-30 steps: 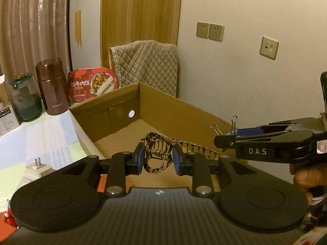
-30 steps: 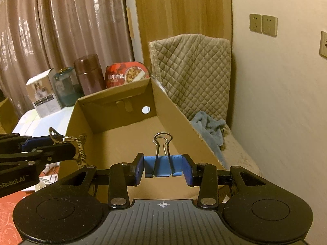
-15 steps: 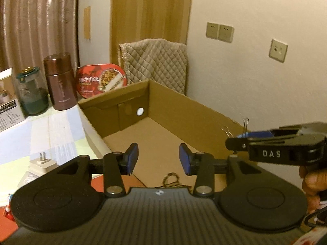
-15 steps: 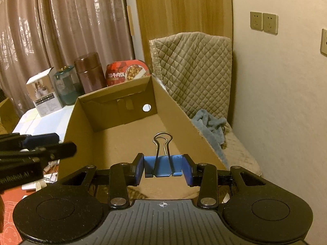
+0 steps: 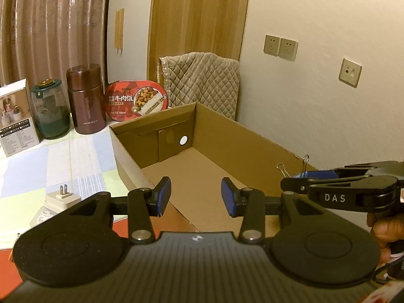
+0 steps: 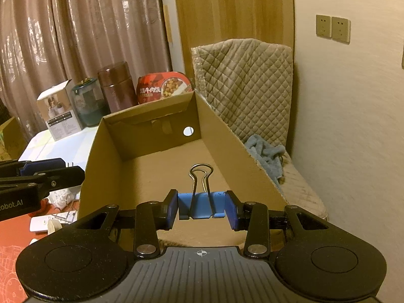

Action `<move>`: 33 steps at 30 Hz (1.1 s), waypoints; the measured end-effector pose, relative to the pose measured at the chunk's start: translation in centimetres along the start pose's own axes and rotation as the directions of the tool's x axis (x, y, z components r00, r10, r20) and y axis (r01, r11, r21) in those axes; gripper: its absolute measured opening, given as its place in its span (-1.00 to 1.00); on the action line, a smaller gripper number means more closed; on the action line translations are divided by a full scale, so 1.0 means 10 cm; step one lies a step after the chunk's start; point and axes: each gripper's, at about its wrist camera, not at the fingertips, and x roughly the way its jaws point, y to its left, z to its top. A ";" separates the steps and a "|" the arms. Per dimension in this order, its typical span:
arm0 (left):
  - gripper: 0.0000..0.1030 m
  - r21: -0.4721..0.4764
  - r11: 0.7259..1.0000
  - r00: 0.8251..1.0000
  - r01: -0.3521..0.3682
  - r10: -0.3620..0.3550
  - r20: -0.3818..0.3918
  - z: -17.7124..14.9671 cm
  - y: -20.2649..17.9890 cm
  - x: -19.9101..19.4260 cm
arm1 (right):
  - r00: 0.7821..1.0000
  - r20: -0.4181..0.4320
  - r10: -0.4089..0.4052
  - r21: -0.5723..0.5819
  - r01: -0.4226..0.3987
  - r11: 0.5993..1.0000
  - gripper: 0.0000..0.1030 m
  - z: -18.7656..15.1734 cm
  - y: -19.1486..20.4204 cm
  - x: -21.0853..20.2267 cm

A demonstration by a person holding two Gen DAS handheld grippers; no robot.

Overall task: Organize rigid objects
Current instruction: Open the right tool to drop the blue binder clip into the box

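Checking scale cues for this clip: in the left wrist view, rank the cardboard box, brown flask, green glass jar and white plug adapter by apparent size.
1. cardboard box
2. brown flask
3. green glass jar, close to the flask, so that order is unsure
4. white plug adapter, though nearest the camera

Both wrist views over cardboard box (image 5: 252, 136)

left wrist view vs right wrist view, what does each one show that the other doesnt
Only the left wrist view shows the white plug adapter on the tablecloth, a third wall plate and the left gripper open with nothing between its pads.

Only the right wrist view shows the blue-grey cloth beside the box and the right gripper shut on the blue binder clip.

Both show the cardboard box, brown flask, glass jar, red food bowl and quilted cover.
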 end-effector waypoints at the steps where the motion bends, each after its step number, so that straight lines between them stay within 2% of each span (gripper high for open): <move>1: -0.26 0.001 1.000 1.000 0.000 0.000 -0.001 0.00 0.00 0.00 | 1.000 -0.001 0.000 0.000 0.000 1.000 -0.29 0.00 0.00 0.00; 18: -0.26 -0.004 1.000 1.000 -0.009 0.008 -0.003 -0.02 -0.01 0.00 | 1.000 0.009 0.013 0.007 -0.013 1.000 -0.29 -0.01 0.00 0.01; 21: -0.26 -0.007 1.000 1.000 -0.009 0.009 -0.003 -0.03 0.00 0.00 | 1.000 0.021 0.003 -0.002 -0.003 1.000 -0.12 0.00 0.02 0.00; 22: -0.26 -0.008 1.000 1.000 -0.009 0.009 -0.003 -0.03 0.00 0.00 | 1.000 0.020 0.000 0.000 0.000 1.000 0.05 0.00 0.02 0.00; 23: -0.26 -0.008 1.000 1.000 -0.010 0.010 -0.003 -0.03 0.01 0.00 | 1.000 0.021 -0.003 0.004 0.003 1.000 0.12 0.00 0.02 0.00; 33: -0.26 -0.014 1.000 1.000 -0.015 0.015 -0.004 -0.03 0.05 -0.02 | 0.999 0.036 0.001 0.012 -0.002 1.000 0.12 0.01 0.01 -0.02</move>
